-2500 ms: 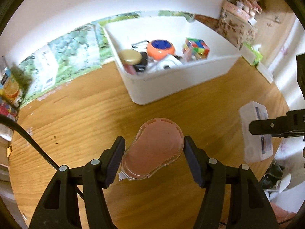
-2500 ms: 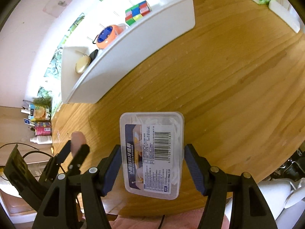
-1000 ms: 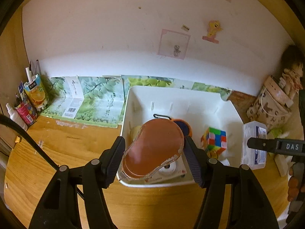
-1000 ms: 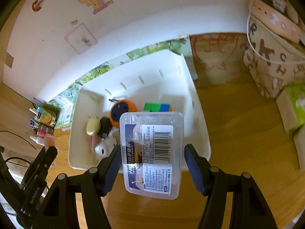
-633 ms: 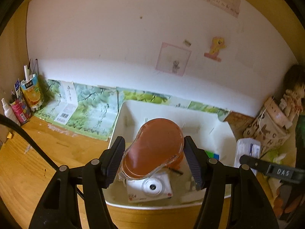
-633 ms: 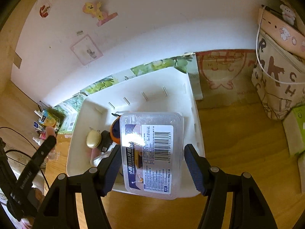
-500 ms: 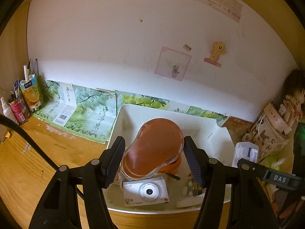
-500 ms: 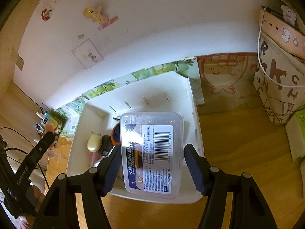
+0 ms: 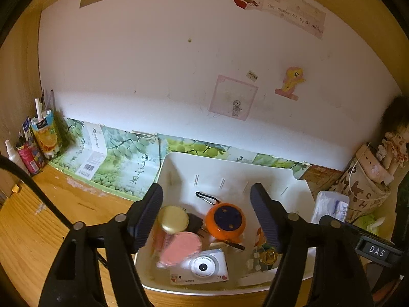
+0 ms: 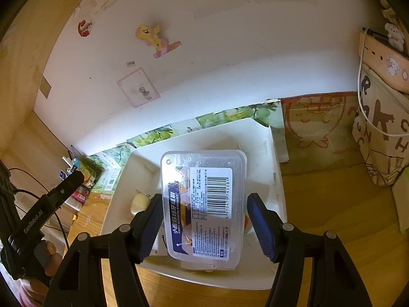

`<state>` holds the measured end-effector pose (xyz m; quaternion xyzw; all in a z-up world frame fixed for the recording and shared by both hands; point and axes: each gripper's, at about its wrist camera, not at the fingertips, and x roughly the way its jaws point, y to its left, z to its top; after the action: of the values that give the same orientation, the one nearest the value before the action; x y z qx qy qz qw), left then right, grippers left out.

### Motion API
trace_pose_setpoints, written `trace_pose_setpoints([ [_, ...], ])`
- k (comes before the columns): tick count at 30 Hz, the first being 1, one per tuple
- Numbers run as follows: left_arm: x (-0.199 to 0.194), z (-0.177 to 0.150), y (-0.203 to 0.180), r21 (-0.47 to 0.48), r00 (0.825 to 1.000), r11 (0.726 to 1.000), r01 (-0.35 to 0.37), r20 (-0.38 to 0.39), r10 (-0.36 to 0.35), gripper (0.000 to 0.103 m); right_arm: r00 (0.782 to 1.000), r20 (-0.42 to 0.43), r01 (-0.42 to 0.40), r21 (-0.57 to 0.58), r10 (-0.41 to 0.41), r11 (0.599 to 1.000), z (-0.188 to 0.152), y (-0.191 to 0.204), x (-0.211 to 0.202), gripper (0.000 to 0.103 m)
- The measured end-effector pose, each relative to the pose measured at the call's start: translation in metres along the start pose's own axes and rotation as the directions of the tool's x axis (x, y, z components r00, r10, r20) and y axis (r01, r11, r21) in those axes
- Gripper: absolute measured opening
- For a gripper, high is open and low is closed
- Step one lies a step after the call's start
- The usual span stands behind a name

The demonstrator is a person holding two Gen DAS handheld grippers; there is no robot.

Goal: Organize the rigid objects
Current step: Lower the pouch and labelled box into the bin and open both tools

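Observation:
My left gripper (image 9: 205, 186) hangs over the white bin (image 9: 230, 161) with its jaws opening and nothing between the pads. The pink flat case (image 9: 179, 249) lies in the bin below it, beside a gold-lidded jar (image 9: 172, 218), an orange round gadget (image 9: 225, 220) and a white toy camera (image 9: 204, 266). My right gripper (image 10: 204, 197) is shut on a clear plastic box (image 10: 204, 204) with a barcode label and holds it above the bin (image 10: 255, 133). That box (image 9: 331, 204) also shows at the right of the left wrist view.
The bin stands on a wooden table (image 9: 38, 225) against a white wall. A juice carton (image 9: 46, 135) and small bottles stand at the far left, with green fruit-print paper (image 9: 115, 163) behind. A lettered bag (image 10: 378, 133) and a doll (image 9: 393, 148) sit to the right.
The pink case has left the left jaws and dropped into the bin, and those jaws have widened. The right gripper still holds the clear box, now further over the bin.

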<state>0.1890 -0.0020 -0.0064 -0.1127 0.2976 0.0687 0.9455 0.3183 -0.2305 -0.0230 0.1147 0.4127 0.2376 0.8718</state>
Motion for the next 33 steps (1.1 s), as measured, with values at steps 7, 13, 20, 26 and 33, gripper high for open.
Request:
trace_pose_setpoints([
  [7, -0.012, -0.001, 0.004, -0.019, 1.0, 1.0, -0.008, -0.018, 0.008, 0.083, 0.999, 0.012, -0.034, 0.029, 0.034, 0.999, 0.001, 0.002, -0.003, 0.078],
  [13, -0.031, -0.005, 0.011, -0.031, 0.999, 0.999, -0.036, -0.017, 0.036, 0.086, 0.998, 0.002, -0.055, 0.05, 0.055, 0.997, -0.002, 0.006, -0.007, 0.082],
  [20, -0.052, -0.02, 0.02, -0.048, 0.998, 0.997, -0.057, -0.034, 0.056, 0.089, 0.996, -0.025, -0.085, 0.093, 0.087, 0.992, -0.012, 0.01, -0.013, 0.084],
  [26, -0.059, -0.041, 0.029, -0.073, 0.993, 0.995, -0.063, -0.108, 0.055, 0.089, 0.995, -0.044, -0.086, 0.077, 0.089, 0.993, -0.03, 0.02, -0.016, 0.087],
  [33, -0.069, -0.063, 0.036, -0.08, 0.984, 0.995, -0.062, -0.174, 0.047, 0.095, 0.992, -0.085, -0.084, 0.082, 0.091, 0.993, -0.06, 0.032, -0.018, 0.087],
])
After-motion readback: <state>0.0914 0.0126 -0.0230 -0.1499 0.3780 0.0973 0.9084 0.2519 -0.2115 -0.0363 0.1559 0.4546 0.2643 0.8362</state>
